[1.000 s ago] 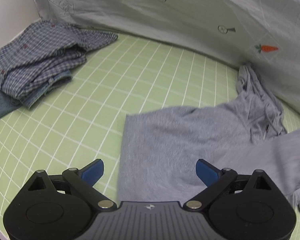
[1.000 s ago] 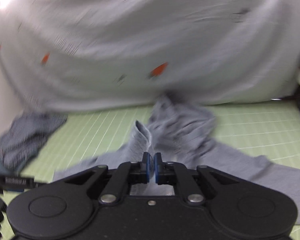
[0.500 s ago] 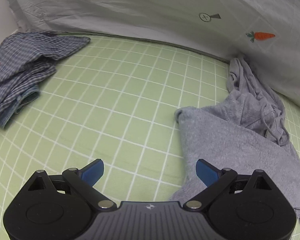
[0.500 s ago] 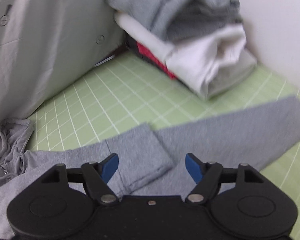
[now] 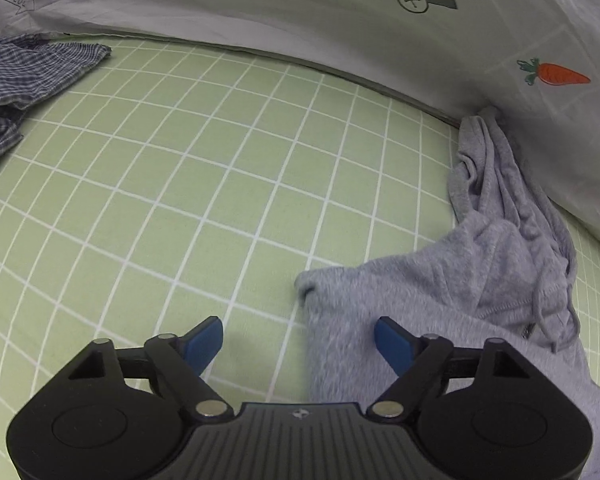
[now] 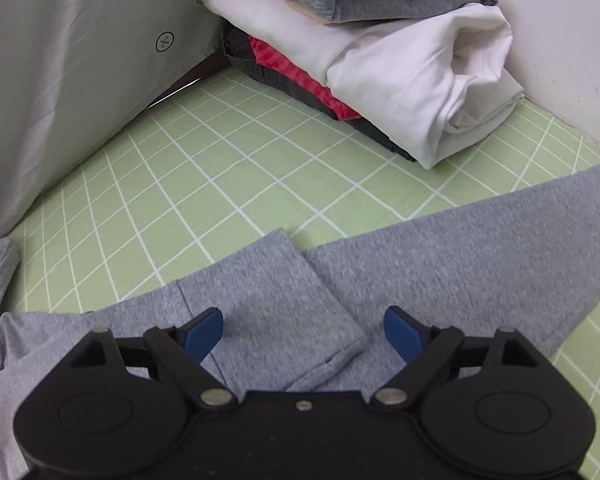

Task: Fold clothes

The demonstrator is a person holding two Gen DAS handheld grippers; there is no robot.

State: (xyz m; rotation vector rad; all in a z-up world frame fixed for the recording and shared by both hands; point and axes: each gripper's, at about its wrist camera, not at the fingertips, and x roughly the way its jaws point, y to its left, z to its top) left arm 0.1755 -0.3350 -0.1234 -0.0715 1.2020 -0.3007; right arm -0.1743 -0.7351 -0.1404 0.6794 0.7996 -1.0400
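Note:
A grey hoodie (image 5: 440, 300) lies on the green checked sheet (image 5: 220, 180), its hood and drawstring bunched against the pale pillow. My left gripper (image 5: 300, 340) points down over the hoodie's left edge. Its jaws are closing, the fabric edge lies between them, and the blue pads do not press it. In the right wrist view a grey sleeve (image 6: 276, 292) lies folded over the hoodie's body (image 6: 460, 260). My right gripper (image 6: 302, 334) hangs just above that sleeve. Its jaws are opening and hold nothing.
A crumpled blue plaid shirt (image 5: 28, 68) lies at the far left. A pale pillow with a carrot print (image 5: 552, 74) runs along the back. A stack of folded clothes (image 6: 400, 60) sits in the far right corner against a white wall (image 6: 572, 40).
The right gripper was shut with grey fabric rising to its tips; it has let go, opened wide and swung toward the stack. The left gripper dropped to the hoodie's left edge and its jaws narrowed.

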